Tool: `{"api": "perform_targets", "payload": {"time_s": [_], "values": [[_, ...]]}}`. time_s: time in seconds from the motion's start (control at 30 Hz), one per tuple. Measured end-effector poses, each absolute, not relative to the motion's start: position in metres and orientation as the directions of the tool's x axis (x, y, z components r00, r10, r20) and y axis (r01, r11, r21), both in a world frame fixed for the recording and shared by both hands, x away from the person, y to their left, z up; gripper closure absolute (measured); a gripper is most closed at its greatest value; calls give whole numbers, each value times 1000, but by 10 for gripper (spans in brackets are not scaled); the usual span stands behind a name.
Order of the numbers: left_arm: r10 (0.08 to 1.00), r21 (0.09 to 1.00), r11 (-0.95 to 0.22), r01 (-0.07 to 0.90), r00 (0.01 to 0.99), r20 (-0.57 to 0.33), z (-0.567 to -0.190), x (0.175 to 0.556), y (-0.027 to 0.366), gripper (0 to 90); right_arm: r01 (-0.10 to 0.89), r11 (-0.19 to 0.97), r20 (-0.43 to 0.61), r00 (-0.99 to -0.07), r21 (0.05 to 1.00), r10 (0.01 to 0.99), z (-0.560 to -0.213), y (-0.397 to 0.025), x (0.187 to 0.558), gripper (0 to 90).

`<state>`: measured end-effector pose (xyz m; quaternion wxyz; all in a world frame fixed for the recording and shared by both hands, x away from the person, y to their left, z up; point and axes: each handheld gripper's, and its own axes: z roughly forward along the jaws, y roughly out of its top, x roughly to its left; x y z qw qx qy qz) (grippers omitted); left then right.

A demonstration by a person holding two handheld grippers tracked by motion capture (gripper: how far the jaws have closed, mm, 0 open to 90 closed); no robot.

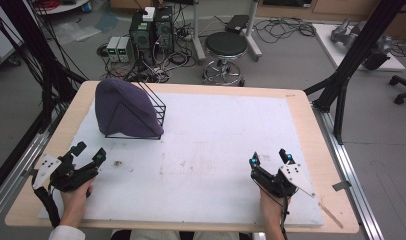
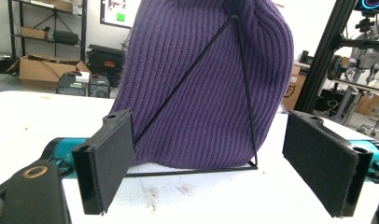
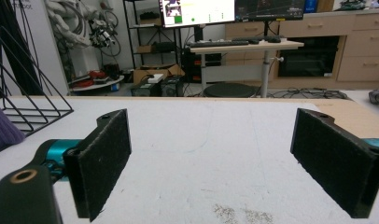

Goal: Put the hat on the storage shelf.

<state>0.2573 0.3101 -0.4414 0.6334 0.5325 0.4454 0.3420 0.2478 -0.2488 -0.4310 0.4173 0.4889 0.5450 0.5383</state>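
A purple knitted hat [image 1: 122, 107] is draped over a black wire rack [image 1: 158, 112] at the back left of the white table top [image 1: 216, 145]. In the left gripper view the hat [image 2: 201, 88] stands straight ahead behind a triangular wire frame [image 2: 246, 93]. My left gripper [image 1: 89, 153] rests near the front left, open and empty, aimed at the hat. The same gripper [image 2: 215, 163] has its jaws wide apart. My right gripper [image 1: 271, 157] sits at the front right, open, nothing between its jaws [image 3: 211, 163]. The rack's wires [image 3: 24, 100] and a bit of hat [image 3: 1, 128] lie at the left of the right gripper view.
A small dark smudge [image 1: 117, 163] marks the board ahead of the left gripper. The wooden table edge [image 1: 326, 165] runs along the right. Beyond the table stand a round stool [image 1: 226, 47], computer boxes [image 1: 151, 30] with cables, and a black frame post [image 1: 351, 55].
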Motion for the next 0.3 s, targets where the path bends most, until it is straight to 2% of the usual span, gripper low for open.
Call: {"api": "perform_targets", "payload": {"time_s": [0.3], "values": [[906,978,204,40,372,-204,-441,257,310,173,89,-57,72,-175,994,982,-431,-249,248,115]]}}
